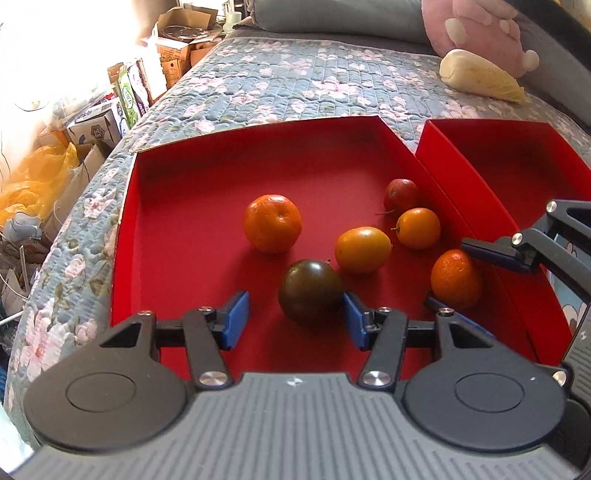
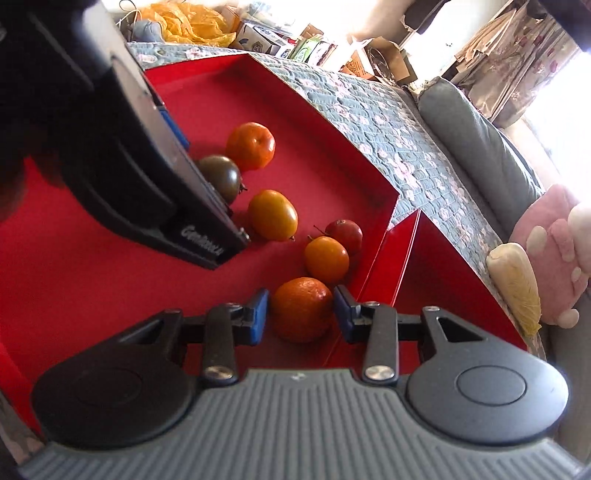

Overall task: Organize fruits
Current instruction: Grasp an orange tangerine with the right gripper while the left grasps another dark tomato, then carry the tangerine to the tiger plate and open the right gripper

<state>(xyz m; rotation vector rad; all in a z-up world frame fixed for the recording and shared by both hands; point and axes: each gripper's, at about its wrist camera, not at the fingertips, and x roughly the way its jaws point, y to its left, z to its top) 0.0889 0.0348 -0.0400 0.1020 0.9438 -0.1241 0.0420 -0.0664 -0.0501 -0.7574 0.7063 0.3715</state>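
A large red tray (image 1: 177,184) on the bed holds several fruits. My left gripper (image 1: 295,317) is open, its fingers on either side of a dark green-brown tomato (image 1: 310,291), whose right side touches the right pad. My right gripper (image 2: 300,314) is open around an orange mandarin (image 2: 302,308), also seen in the left wrist view (image 1: 457,277). Other fruits in the tray: a bigger mandarin (image 1: 272,223), a yellow-orange oval tomato (image 1: 362,249), a small round orange fruit (image 1: 418,228) and a small red fruit (image 1: 400,194). A second red tray (image 1: 517,173) stands to the right with nothing in it.
The trays sit on a blue floral quilt (image 1: 258,85). A pale napa cabbage (image 1: 484,75) and a pink plush toy (image 1: 480,29) lie at the far right. Boxes and bags (image 1: 110,96) crowd the floor to the left of the bed.
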